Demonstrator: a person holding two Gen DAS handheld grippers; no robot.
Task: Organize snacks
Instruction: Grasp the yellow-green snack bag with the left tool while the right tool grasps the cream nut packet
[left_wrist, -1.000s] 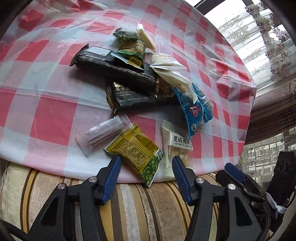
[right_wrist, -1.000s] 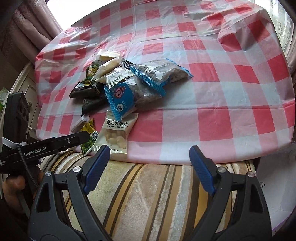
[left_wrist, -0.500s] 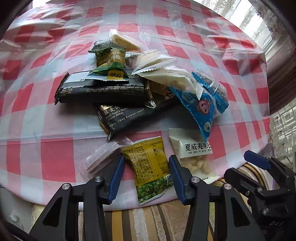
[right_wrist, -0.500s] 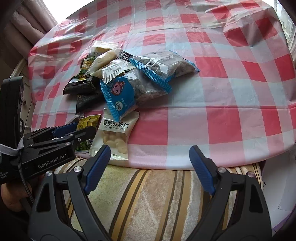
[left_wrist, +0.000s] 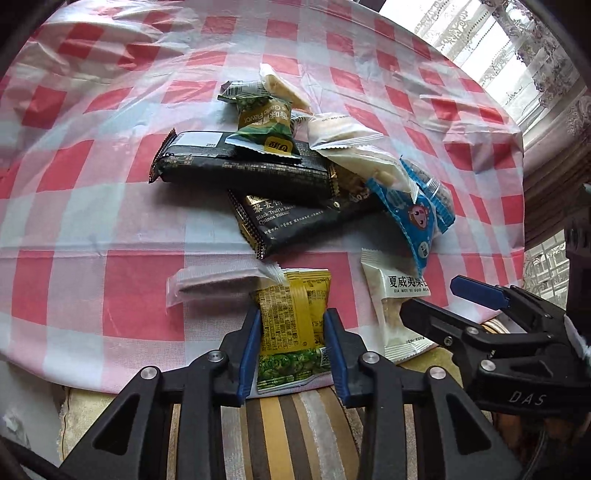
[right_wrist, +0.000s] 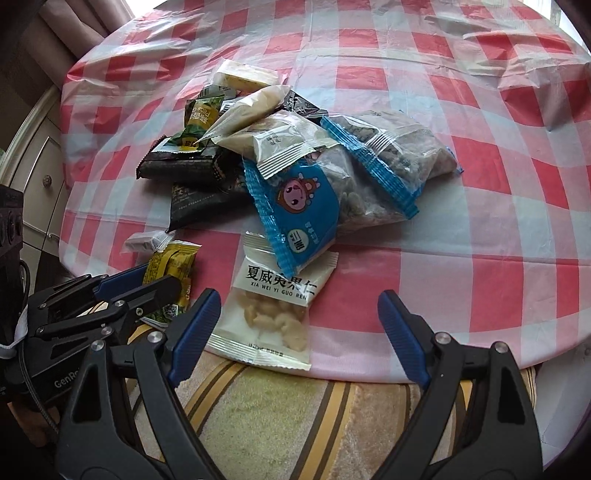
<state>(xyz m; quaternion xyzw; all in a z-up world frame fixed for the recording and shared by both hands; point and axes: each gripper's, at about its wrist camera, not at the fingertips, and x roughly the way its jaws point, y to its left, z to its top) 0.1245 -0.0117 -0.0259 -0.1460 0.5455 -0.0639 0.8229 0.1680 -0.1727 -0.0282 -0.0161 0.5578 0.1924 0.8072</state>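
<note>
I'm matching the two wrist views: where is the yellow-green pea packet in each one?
Left wrist: the yellow-green pea packet sits low at centre, between the closing jaws of the left hand-held gripper, its end past the table edge.
Right wrist: the packet is at lower left, partly hidden behind that gripper.
Shared landmark: the white nut packet beside it.

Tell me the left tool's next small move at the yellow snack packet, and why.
Probably finish closing, then lift. The left tool is closing with the yellow packet between its fingers, pads at both its sides; the packet overhangs the table edge, so lifting looks unobstructed.
</note>
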